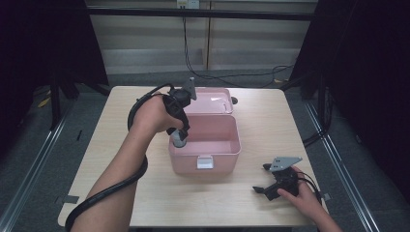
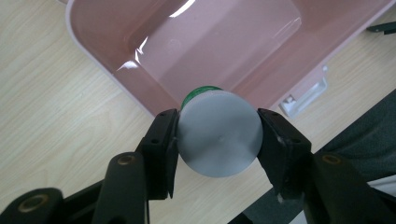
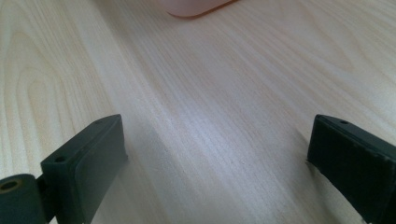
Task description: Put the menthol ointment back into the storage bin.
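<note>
While the left gripper [image 2: 217, 140] holds the can, these relations govern the next move:

Left gripper: its jaws are clamped on the can [image 2: 218, 139], one on each side of the round body; the grey flat end faces the gripper camera and a green band shows at the far end.
Can axis: it runs straight away along the jaws, pointing down toward the box, so from the high view the can [image 1: 180, 139] hangs roughly upright.
Box from the tongs: the pink box [image 2: 116, 74] lies just beyond and below the can; the can sits over the box's near-left corner, about on the rim line, partly over the hollow and partly over the table [image 2: 56, 116].
Judgement: a small shift toward the middle of the box looks needed before letting go, or the can may catch the rim.
Lid: the lid [image 1: 212, 101] stands open behind the box, away from the tongs.
Right gripper [image 1: 275, 186]: it rests on the table well apart from the box, jaws spread wide with nothing between them.
Nearer hand: the left, by far.
</note>
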Motion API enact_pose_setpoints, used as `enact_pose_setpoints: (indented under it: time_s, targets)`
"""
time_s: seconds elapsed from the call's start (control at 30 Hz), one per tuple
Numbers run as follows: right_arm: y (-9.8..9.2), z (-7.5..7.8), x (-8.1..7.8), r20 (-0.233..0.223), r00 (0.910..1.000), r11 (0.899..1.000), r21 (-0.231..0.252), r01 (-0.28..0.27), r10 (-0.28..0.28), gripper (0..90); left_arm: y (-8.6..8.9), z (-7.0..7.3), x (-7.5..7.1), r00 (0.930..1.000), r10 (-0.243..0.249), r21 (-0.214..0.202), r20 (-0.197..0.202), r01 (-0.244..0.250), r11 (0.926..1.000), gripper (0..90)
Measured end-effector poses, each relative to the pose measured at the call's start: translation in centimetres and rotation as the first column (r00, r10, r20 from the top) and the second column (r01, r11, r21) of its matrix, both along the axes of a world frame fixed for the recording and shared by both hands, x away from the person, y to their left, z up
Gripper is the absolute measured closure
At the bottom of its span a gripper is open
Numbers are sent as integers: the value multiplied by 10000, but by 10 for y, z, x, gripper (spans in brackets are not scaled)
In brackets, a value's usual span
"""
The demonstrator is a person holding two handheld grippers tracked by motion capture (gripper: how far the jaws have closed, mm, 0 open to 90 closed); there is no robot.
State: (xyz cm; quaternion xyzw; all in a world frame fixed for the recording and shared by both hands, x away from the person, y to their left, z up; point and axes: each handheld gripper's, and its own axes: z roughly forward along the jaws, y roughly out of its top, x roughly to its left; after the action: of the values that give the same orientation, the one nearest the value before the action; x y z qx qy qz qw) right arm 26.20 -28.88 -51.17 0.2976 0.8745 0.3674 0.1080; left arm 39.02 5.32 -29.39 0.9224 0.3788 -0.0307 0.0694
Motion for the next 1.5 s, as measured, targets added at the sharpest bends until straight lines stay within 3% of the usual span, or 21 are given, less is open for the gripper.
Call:
enact_pose_setpoints:
  time_s: [0.17, 0.7, 1.03, 1.3, 1.43, 1.5]
  targets:
    - [0, 0, 0, 4, 10000, 10000, 0, -3, 3, 38, -6, -8, 6, 9995, 321, -126, 22, -321, 9994, 505]
    - [0, 0, 0, 0, 10000, 10000, 1, -3, 3, 38, -16, -34, 28, 9927, 1202, 28, 119, -1203, 9927, 505]
    - [0, 0, 0, 19, 10000, 10000, 9, -5, 5, 38, -22, -54, 38, 9844, 1753, 89, -135, -1752, 9845, 505]
    - [0, 0, 0, 19, 10000, 10000, 8, -5, 5, 38, -23, -68, 46, 9710, 2390, 132, -110, -2389, 9710, 505]
    - [0, 0, 0, 17, 10000, 10000, 11, -1, 1, 38, -24, -73, 50, 9728, 2314, 195, -81, -2312, 9727, 505]
    - [0, 0, 0, 25, 10000, 10000, 8, -6, 6, 38, -26, -75, 50, 9653, 2612, 94, -16, -2612, 9652, 505]
